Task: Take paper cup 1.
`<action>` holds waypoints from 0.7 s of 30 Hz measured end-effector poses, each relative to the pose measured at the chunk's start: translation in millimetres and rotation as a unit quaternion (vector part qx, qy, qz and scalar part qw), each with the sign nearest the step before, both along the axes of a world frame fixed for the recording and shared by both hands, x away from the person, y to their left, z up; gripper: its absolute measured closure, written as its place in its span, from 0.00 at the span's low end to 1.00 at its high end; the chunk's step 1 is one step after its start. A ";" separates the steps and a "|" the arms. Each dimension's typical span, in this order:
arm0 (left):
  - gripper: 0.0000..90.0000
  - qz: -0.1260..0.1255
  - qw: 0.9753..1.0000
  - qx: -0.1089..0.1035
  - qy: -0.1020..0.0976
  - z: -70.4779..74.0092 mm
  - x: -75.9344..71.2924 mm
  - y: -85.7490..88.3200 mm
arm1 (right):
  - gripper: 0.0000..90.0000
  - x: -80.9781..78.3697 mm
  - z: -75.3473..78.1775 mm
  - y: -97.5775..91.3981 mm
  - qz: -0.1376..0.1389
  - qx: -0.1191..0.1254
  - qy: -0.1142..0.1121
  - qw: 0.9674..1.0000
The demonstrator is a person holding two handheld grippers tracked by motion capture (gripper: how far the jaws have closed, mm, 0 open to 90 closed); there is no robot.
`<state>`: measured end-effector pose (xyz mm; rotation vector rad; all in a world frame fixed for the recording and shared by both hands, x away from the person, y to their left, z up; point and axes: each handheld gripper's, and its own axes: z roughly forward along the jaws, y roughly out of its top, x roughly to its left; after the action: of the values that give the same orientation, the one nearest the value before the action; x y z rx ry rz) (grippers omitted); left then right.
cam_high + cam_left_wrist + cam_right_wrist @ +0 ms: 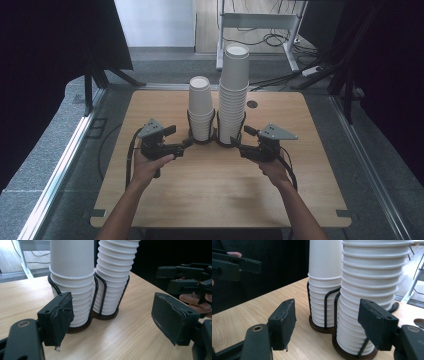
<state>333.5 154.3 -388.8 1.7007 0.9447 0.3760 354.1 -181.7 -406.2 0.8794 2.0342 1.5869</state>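
While both stacks sit whole in their holder, the cup work looks barely begun: no cup is lifted or gripped. The shorter stack of white paper cups (201,107) stands left and the taller stack of white paper cups (235,95) right, side by side at the far middle of the light wooden table (215,185). Both are seated in a black wire twin-ring holder (216,131) whose rings reach only up their lower parts. Left gripper (182,136) is at the short stack's near-left foot, jaws apart, one pad just beside the cup wall in the left gripper view, nothing clamped. Right gripper (238,136) mirrors it at the tall stack's near-right foot, jaws also apart, the stack's base partly between them; contact not clear. Left to do, by my judgement: close on a cup and draw it up off its stack. Room: broad bare tabletop near the person and to both sides. The far edge lies close behind the holder, with a small round hole (252,104) in the top right of the tall stack. The tall stack leans slightly, so sideways nudges seem risky.
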 end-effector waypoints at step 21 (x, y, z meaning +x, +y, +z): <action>0.21 0.011 1.000 0.003 0.008 11.0 30.8 3.6 | 0.46 19.5 0.2 47.4 0.036 -0.016 0.005 0.999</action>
<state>364.2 157.9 -377.7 1.7022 0.9755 0.3818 373.6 -134.3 -406.0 0.8140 2.1147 1.5848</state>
